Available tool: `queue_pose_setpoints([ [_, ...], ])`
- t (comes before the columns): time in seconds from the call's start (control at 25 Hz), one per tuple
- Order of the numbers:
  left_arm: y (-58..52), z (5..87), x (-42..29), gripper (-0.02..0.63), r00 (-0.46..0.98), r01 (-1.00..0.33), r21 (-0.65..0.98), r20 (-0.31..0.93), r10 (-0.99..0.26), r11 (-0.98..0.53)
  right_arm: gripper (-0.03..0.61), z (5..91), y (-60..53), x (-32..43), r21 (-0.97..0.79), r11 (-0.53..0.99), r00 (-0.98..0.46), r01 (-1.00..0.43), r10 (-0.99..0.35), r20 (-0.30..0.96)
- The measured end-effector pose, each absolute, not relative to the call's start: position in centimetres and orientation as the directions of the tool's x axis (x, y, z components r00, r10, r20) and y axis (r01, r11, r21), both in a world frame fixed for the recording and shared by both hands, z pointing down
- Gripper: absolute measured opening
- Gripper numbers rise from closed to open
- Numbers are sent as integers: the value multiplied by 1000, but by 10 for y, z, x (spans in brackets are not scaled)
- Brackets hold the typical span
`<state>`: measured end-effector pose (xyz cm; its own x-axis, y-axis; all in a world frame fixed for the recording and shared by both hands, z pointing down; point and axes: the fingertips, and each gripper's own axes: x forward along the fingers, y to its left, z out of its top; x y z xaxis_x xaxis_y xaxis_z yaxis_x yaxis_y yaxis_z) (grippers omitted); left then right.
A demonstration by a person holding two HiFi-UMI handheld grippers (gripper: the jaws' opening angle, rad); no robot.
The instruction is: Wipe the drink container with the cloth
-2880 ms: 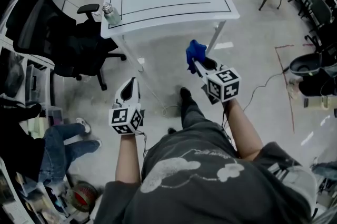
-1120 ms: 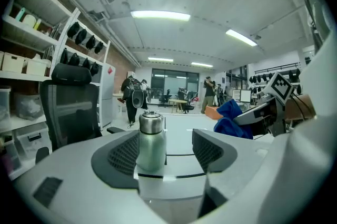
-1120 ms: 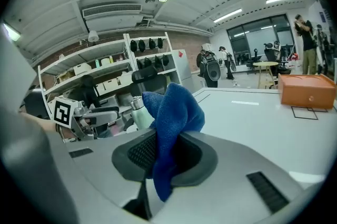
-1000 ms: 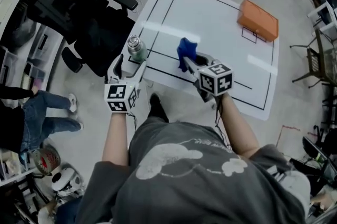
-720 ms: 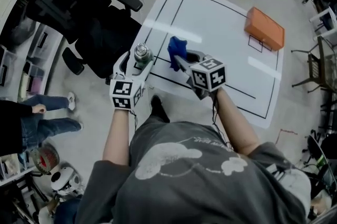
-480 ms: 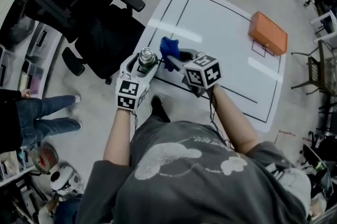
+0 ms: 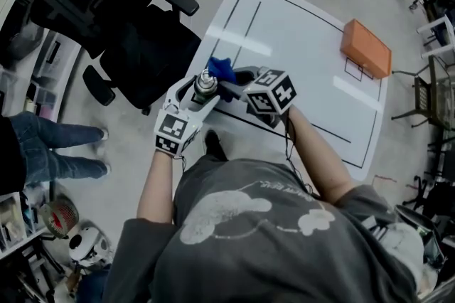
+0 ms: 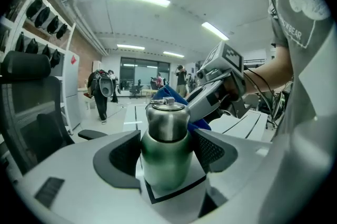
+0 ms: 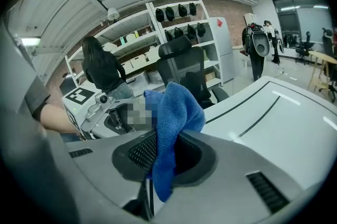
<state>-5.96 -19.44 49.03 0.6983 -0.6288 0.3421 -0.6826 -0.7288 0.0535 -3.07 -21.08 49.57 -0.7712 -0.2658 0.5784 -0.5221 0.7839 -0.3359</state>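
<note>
The drink container (image 7: 205,83) is a green bottle with a steel top. It stands upright on a black-outlined square at the white table's (image 7: 298,45) near left corner. My left gripper (image 7: 200,87) straddles the bottle (image 8: 166,144); its jaws have just been closing, and both pads now touch the bottle's sides. My right gripper (image 7: 229,83) is shut on a blue cloth (image 7: 221,69), which it holds just right of and behind the bottle's top. In the right gripper view the cloth (image 9: 171,128) hangs from the jaws and hides the bottle.
An orange box (image 7: 366,48) lies at the table's far right. A black office chair (image 7: 121,17) stands close to the left of the table corner. A person's legs (image 7: 50,145) are on the floor at the left. Shelves with helmets line the wall.
My left gripper has come in around the bottle and its jaws have narrowed onto it. My right gripper has carried the cloth leftward, up to the bottle's top.
</note>
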Motion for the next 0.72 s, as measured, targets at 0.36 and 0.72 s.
queue_pose_setpoints([
  [0.36, -193, 489, -63, 310, 835, -499, 47, 294, -466, -865, 57, 519, -227, -33, -418, 754, -770, -507, -178, 613],
  [0.72, -194, 491, -64, 313, 874, -439, 83, 271, -404, -894, 56, 559, -237, -39, -447, 731, -728, -515, -98, 678],
])
